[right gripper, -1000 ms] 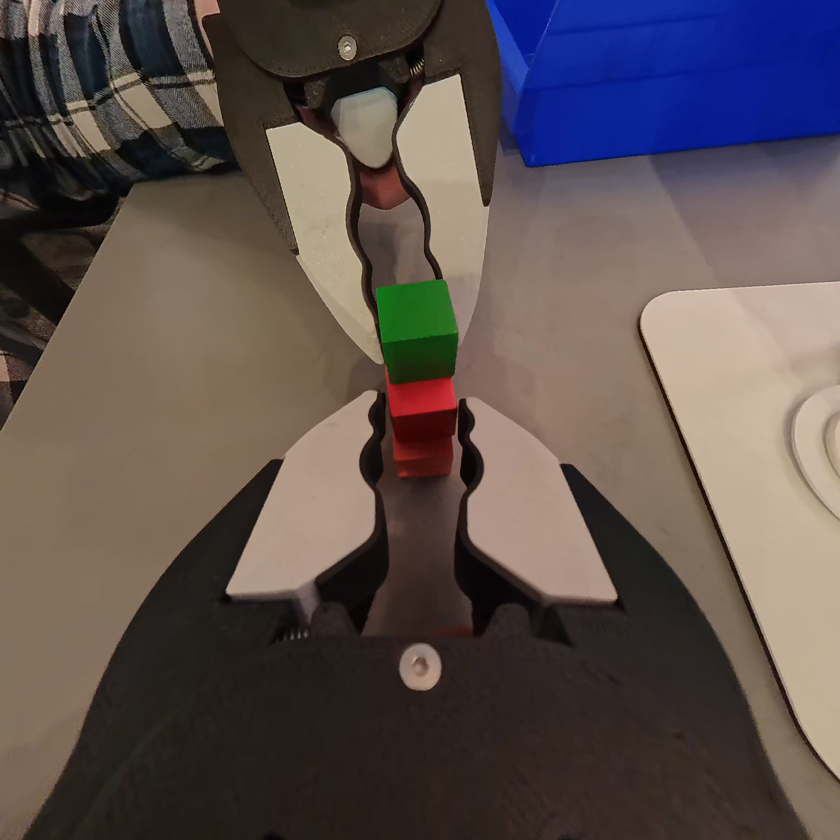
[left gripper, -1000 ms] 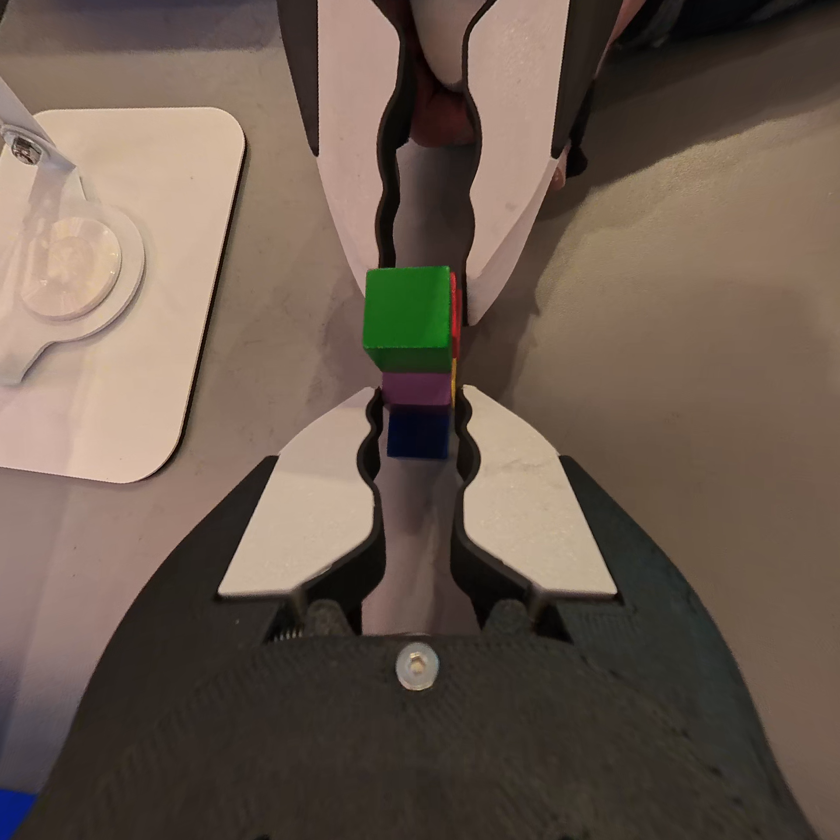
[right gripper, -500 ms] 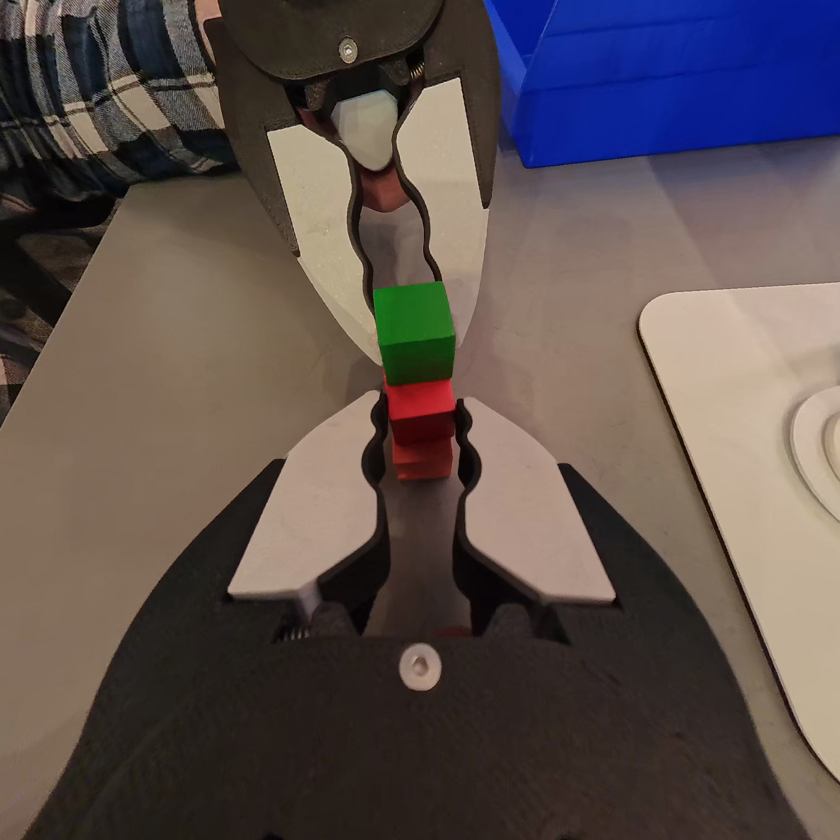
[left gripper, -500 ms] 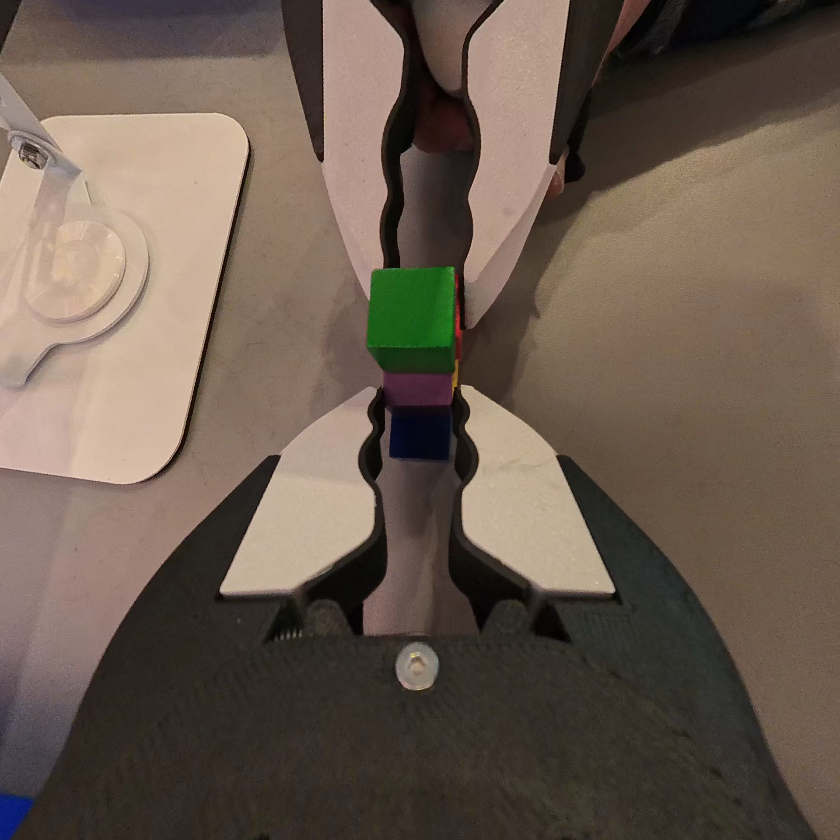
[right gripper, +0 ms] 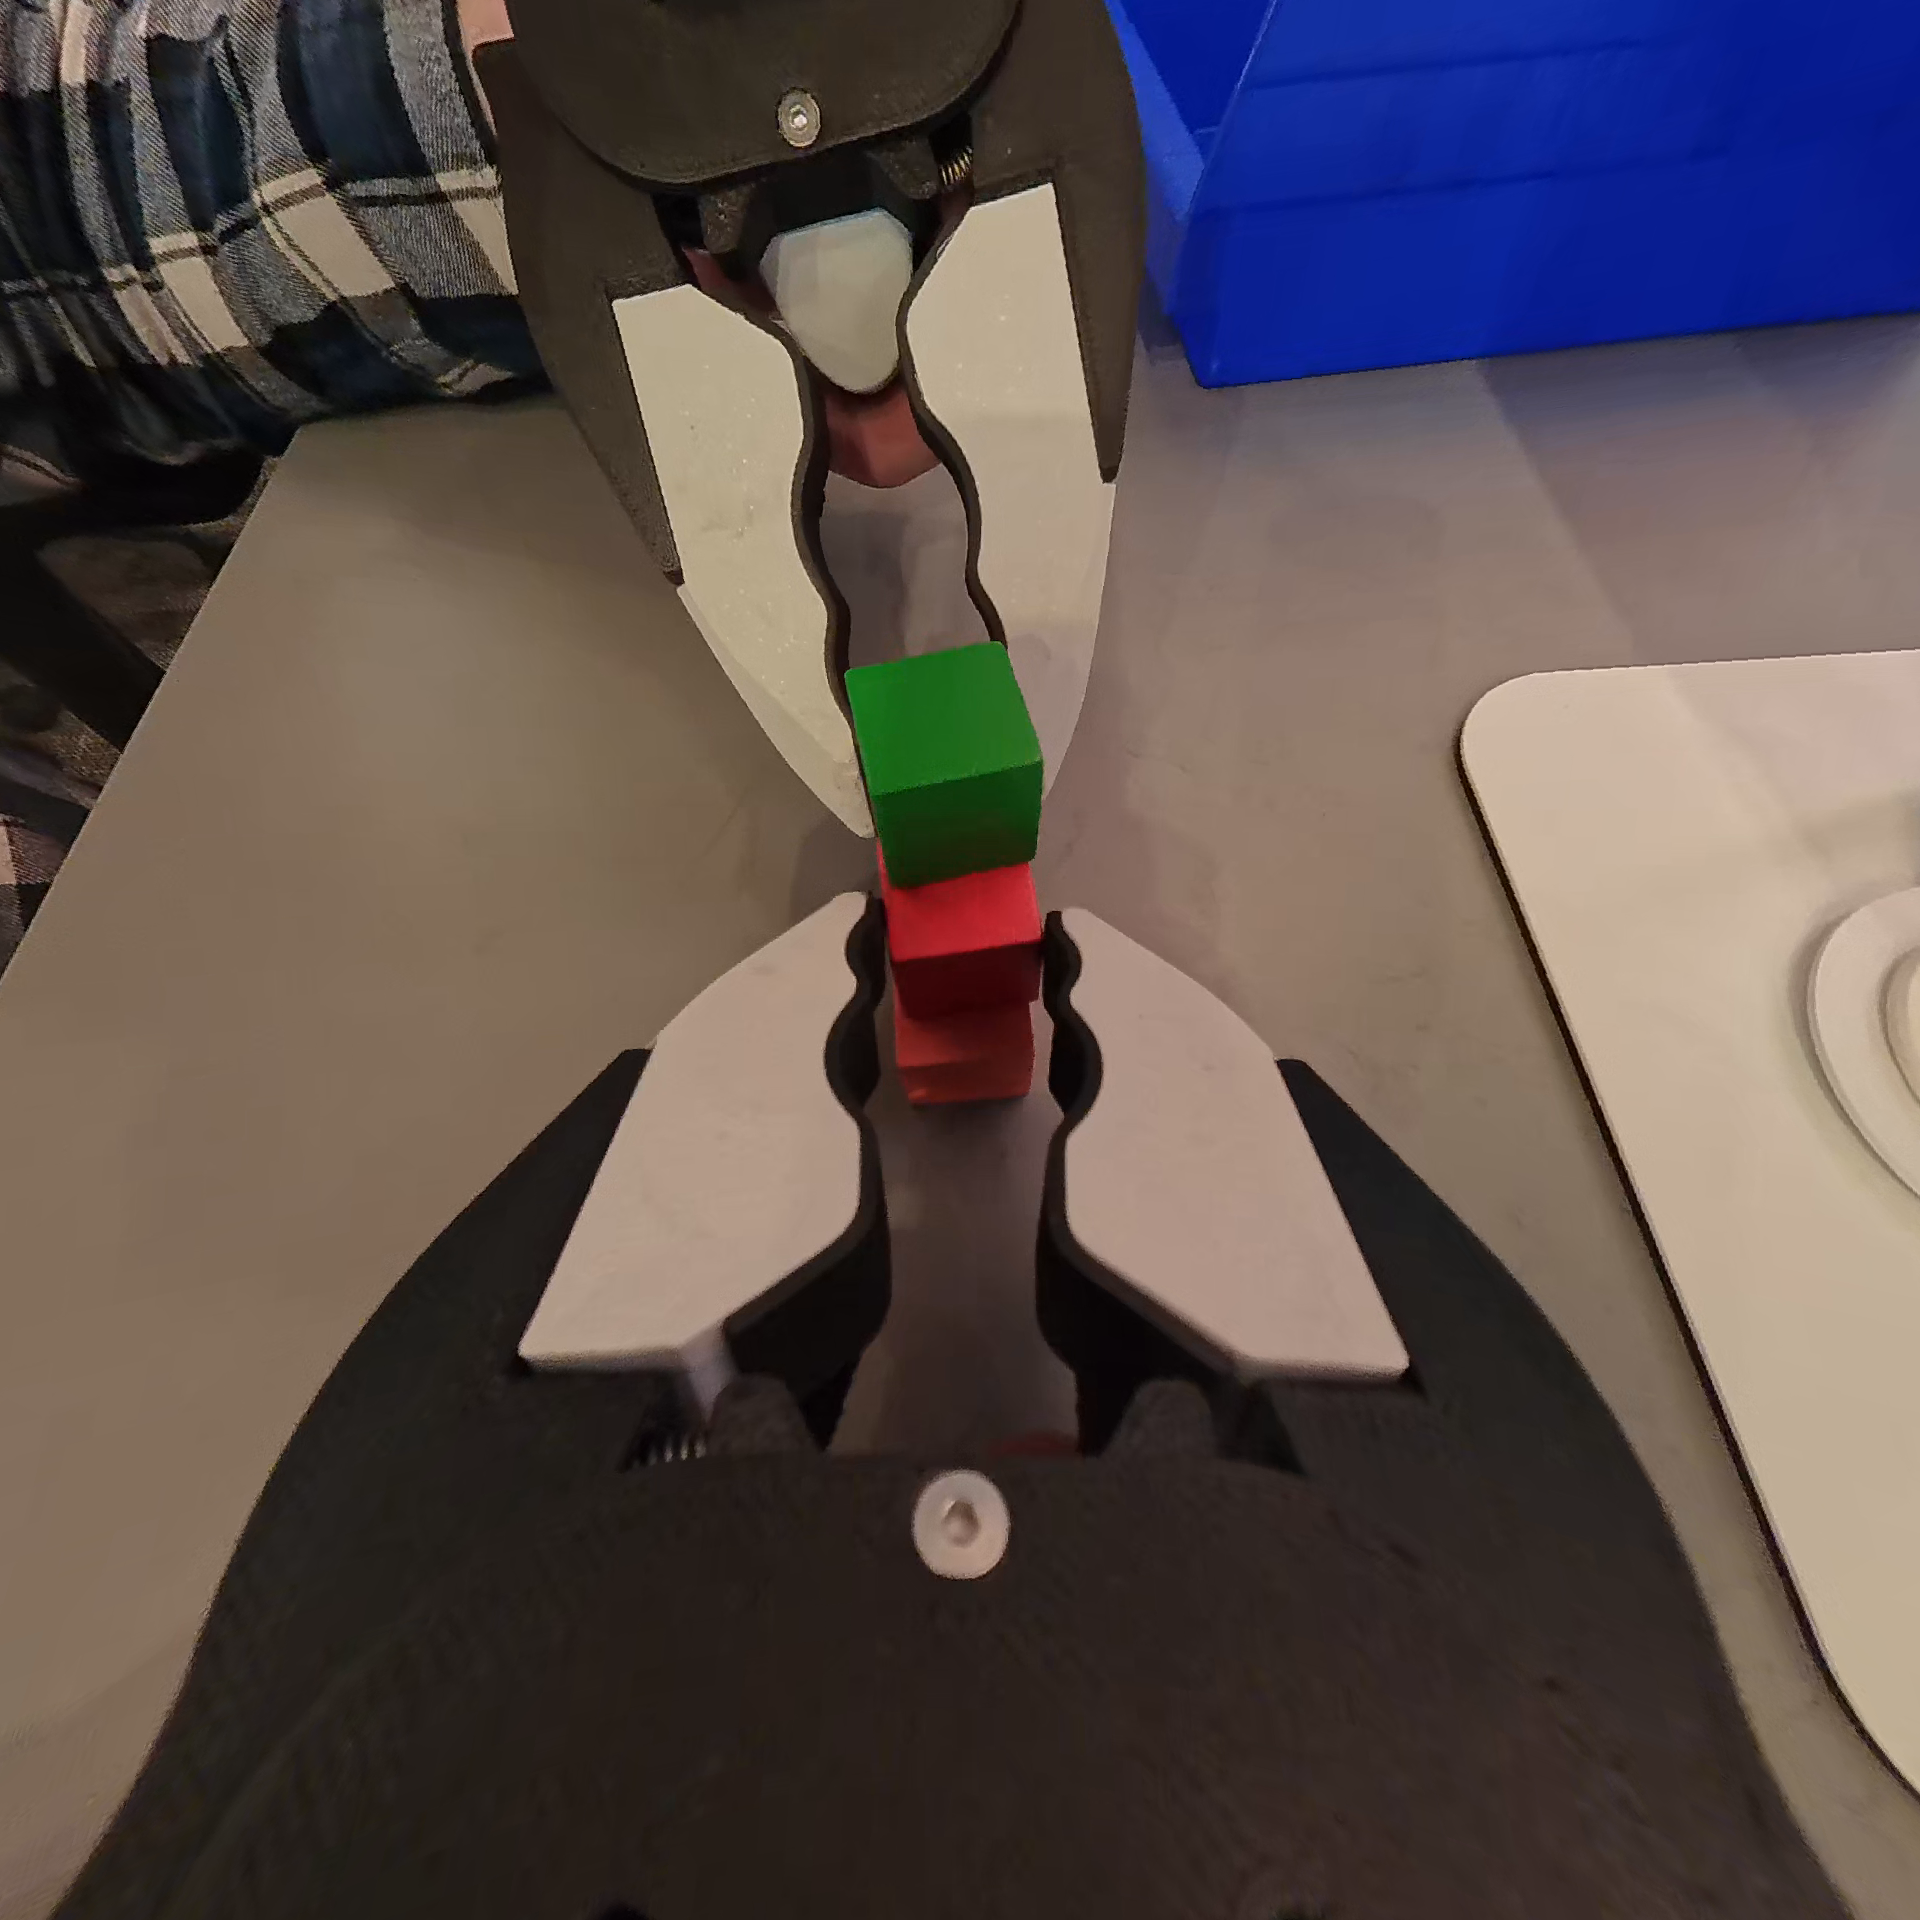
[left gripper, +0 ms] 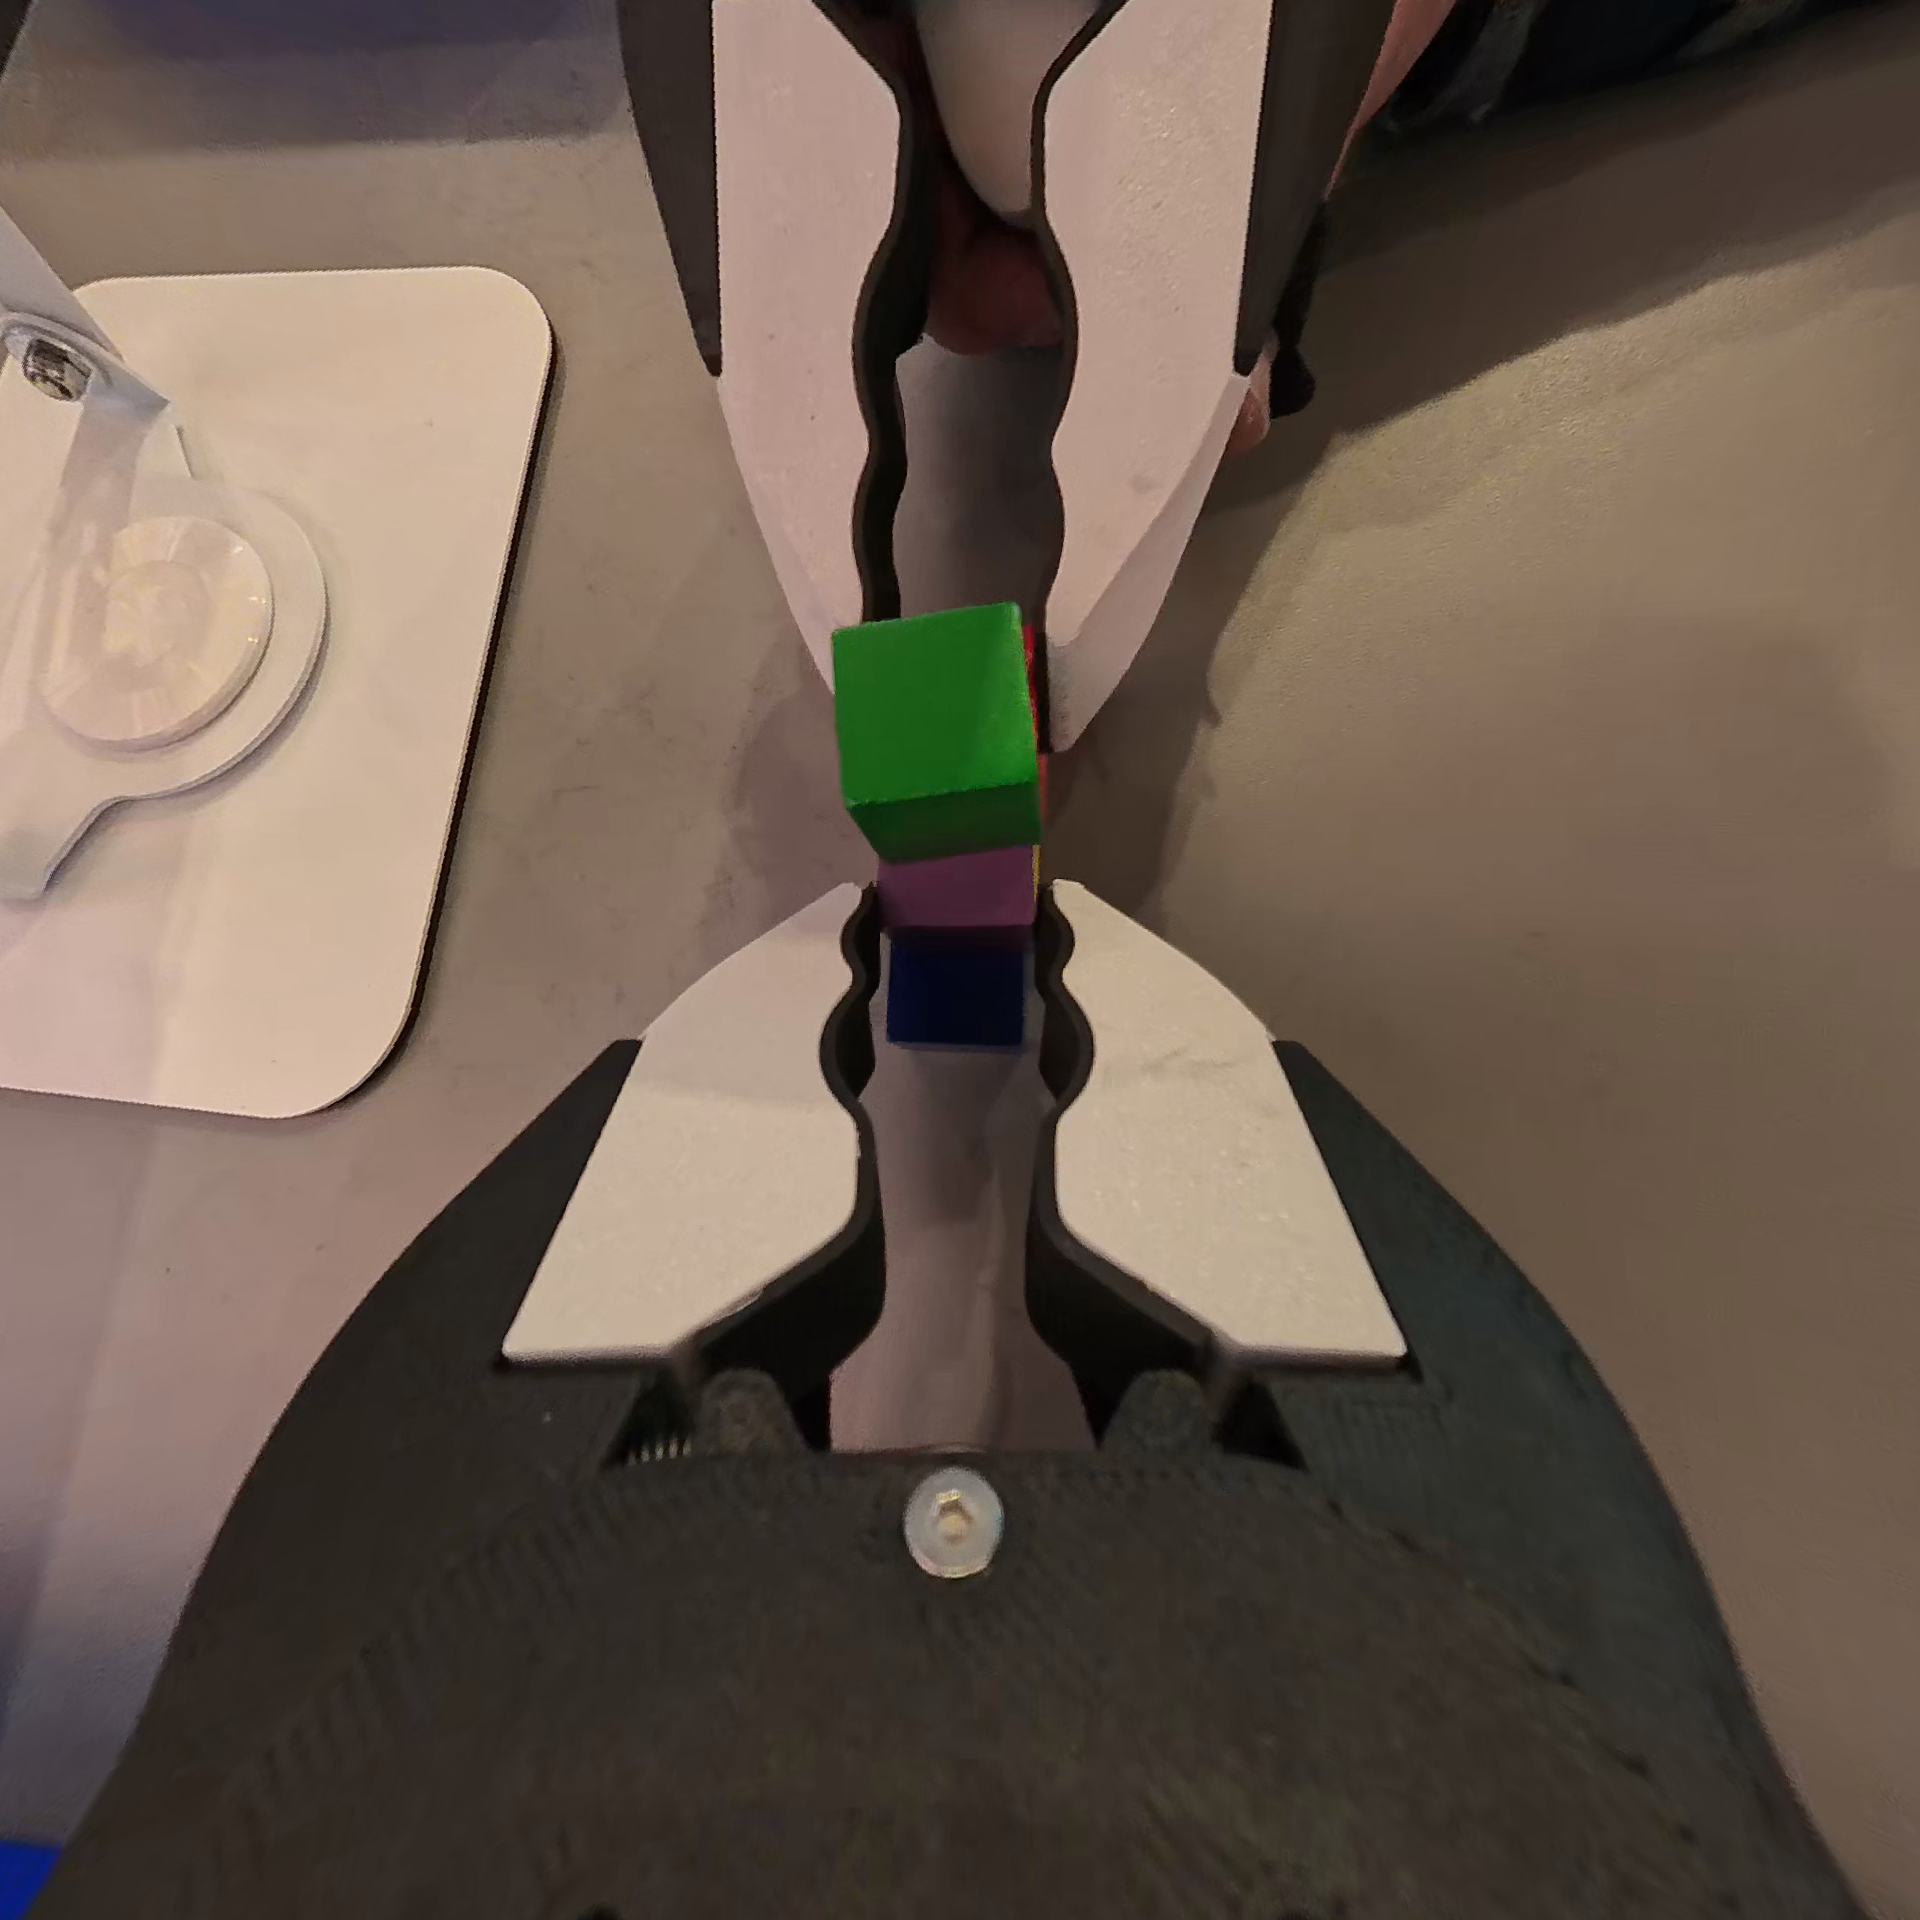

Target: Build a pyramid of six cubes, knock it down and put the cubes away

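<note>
The cube pyramid stands on the grey table, seen end-on in both views. A green cube (left gripper: 935,717) tops it and sits slightly askew; it also shows in the right wrist view (right gripper: 951,769). In the left wrist view a purple cube (left gripper: 958,883) lies under it, above a blue cube (left gripper: 956,992). My left gripper (left gripper: 956,896) is shut on the purple cube at its tips. In the right wrist view a red cube (right gripper: 966,940) lies above another red cube (right gripper: 966,1060). My right gripper (right gripper: 961,920) is shut on the upper red cube. Each gripper's fingers (left gripper: 1143,468) (right gripper: 727,540) show across the pyramid.
A white mat carrying a stand base lies left in the left wrist view (left gripper: 260,675) and right in the right wrist view (right gripper: 1714,1039). A blue bin (right gripper: 1558,187) stands at the far right. A person's plaid sleeve (right gripper: 239,208) is beyond the table's far left edge. Both grippers' tips are close together, under 4 cm apart.
Both grippers have stayed at the pyramid's two ends, jaws drawn in slightly around the second-row cubes. The green top cube has turned a little and now sits askew.
</note>
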Demonstrator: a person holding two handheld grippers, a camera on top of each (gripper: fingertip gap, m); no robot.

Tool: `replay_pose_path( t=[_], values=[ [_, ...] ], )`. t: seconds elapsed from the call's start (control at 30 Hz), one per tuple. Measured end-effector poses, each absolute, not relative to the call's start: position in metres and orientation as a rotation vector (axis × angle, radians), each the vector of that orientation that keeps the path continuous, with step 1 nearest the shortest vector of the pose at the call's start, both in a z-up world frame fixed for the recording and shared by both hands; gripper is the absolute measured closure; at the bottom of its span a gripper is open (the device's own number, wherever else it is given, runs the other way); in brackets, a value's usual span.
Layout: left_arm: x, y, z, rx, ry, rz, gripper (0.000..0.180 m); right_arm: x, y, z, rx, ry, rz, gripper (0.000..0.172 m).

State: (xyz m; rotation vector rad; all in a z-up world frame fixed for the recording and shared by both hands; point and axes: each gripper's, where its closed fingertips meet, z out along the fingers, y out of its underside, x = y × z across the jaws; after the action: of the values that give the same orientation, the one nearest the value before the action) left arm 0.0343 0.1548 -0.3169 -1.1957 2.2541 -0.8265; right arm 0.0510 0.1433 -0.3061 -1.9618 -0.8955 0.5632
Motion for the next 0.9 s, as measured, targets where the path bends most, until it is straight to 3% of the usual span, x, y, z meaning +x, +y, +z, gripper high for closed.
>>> replay_pose_path(
  t=[0.1,0.23,0.43,0.53,0.9],
  values=[
    [0.032,0.152,-0.318,-1.187,2.274,-0.840,0.150,0.051,0.144,-0.304,-1.956,-0.882,0.573,0.132],
    [0.030,0.156,-0.313,-1.204,2.251,-0.841,0.130,0.053,0.142,-0.300,-1.940,-0.870,0.582,0.127],
    [0.037,0.148,-0.289,-1.140,2.177,-0.880,0.134,0.062,0.138,-0.289,-1.911,-0.836,0.575,0.126],
    [0.035,0.150,-0.305,-1.159,2.257,-0.756,0.127,0.067,0.137,-0.292,-1.923,-0.822,0.578,0.128],
    [0.036,0.153,-0.310,-1.162,2.259,-0.794,0.147,0.059,0.140,-0.298,-1.938,-0.863,0.572,0.130]
  ],
)
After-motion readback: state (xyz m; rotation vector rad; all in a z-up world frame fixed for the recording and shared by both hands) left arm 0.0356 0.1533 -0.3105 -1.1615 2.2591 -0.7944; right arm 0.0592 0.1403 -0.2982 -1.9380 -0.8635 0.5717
